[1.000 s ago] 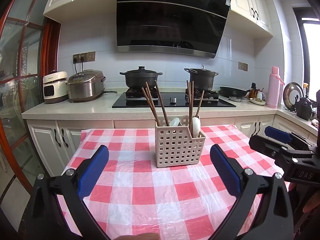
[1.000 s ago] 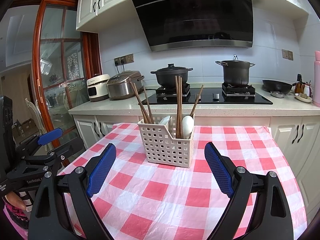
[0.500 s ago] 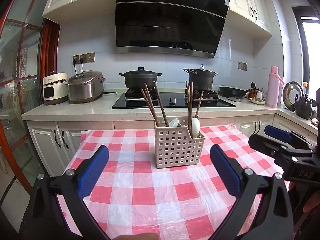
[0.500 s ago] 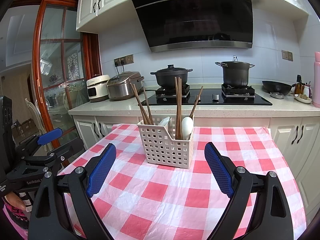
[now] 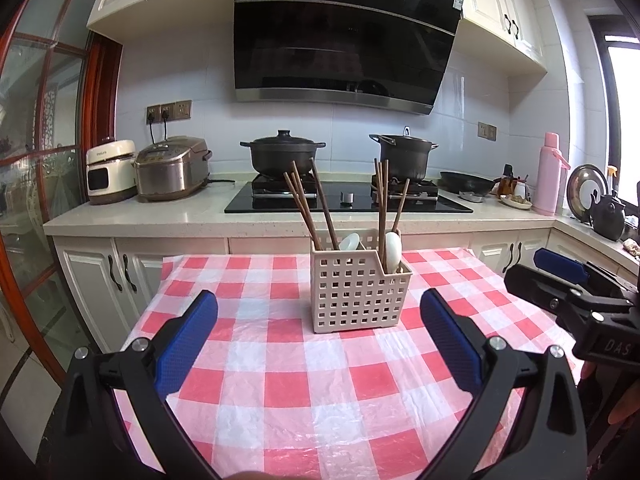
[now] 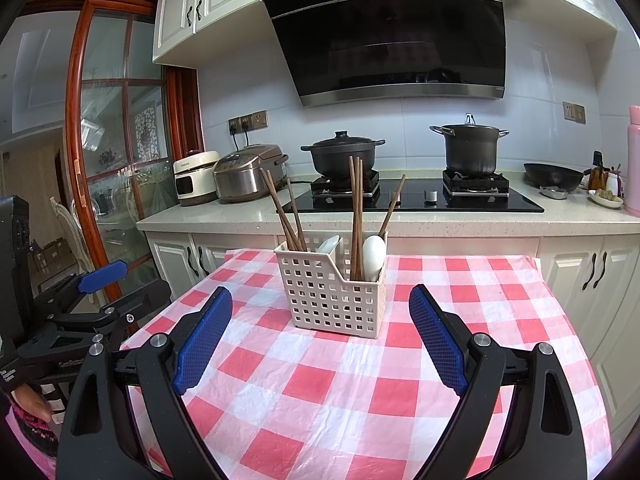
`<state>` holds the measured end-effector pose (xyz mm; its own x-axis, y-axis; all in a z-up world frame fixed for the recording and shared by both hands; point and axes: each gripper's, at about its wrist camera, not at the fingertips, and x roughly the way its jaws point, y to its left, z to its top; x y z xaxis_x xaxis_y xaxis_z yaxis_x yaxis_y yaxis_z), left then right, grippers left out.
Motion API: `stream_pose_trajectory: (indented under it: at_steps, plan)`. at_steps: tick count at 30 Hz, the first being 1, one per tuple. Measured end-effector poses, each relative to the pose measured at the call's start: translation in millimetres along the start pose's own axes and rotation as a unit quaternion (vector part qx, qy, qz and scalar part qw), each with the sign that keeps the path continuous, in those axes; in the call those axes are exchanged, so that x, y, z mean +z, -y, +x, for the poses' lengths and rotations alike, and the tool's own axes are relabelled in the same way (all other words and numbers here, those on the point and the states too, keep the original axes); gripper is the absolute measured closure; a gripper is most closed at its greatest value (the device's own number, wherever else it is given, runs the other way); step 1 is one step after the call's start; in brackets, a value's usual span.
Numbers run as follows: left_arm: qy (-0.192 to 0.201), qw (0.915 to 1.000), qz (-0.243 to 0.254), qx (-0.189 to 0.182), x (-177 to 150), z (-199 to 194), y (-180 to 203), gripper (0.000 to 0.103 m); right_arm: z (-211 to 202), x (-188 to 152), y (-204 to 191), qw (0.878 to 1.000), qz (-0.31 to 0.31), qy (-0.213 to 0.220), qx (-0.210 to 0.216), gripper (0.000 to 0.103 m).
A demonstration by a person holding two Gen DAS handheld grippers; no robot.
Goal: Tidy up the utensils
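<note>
A cream perforated basket (image 5: 358, 292) (image 6: 334, 292) stands upright on the red-and-white checked tablecloth (image 5: 312, 380) (image 6: 320, 392). Several brown chopsticks (image 5: 308, 208) (image 6: 356, 216) lean in its two compartments, with a white spoon (image 5: 393, 250) (image 6: 373, 254) at the right and another white spoon (image 5: 349, 242) (image 6: 329, 245) in the middle. My left gripper (image 5: 318, 336) is open, short of the basket, nothing between its blue pads. My right gripper (image 6: 320, 332) is open too, also short of the basket and empty. Each gripper shows at the edge of the other's view (image 5: 568, 284) (image 6: 80, 300).
Behind the table runs a counter (image 5: 200, 216) with a black hob (image 5: 344, 200), two dark pots (image 5: 282, 152) (image 5: 404, 152), two rice cookers (image 5: 172, 168) (image 5: 110, 170), a pan (image 6: 554, 176) and a pink flask (image 5: 552, 174). White cabinet doors (image 6: 592, 272) face the table's far edge.
Both views have shifted only slightly; the basket sits a touch higher in the right wrist view. Both grippers stay open and empty.
</note>
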<state>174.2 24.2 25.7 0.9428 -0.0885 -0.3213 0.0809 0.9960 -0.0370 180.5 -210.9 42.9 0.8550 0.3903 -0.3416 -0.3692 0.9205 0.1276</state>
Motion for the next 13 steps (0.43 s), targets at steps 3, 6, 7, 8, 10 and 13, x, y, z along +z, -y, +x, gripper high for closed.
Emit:
stream_pose_trajectory:
  at_steps: [3, 6, 7, 8, 10, 13]
  plan:
    - [-0.008, 0.9999, -0.005, 0.008, -2, 4, -2, 0.005, -1, 2, 0, 1.000, 0.000, -0.002, 0.001, 0.019]
    - [-0.010, 0.9998, -0.001, 0.016, -5, 8, -3, 0.005, -1, 2, 0, 1.000, -0.001, -0.003, 0.000, 0.019]
    - [-0.011, 0.9998, -0.003, 0.016, -6, 9, -3, 0.005, -1, 2, 1, 1.000, -0.001, -0.003, 0.000, 0.019]
    - [-0.015, 0.9997, -0.009, 0.015, -6, 11, -5, 0.005, -1, 2, 0, 1.000, -0.001, -0.003, -0.001, 0.019]
    - [-0.020, 0.9996, -0.019, 0.009, -7, 13, -10, 0.005, 0, 1, 1, 1.000, 0.000, -0.004, -0.002, 0.019]
    - [-0.022, 0.9993, -0.027, 0.012, -7, 14, -14, 0.005, 1, -3, 2, 1.000, 0.001, -0.008, -0.004, 0.019]
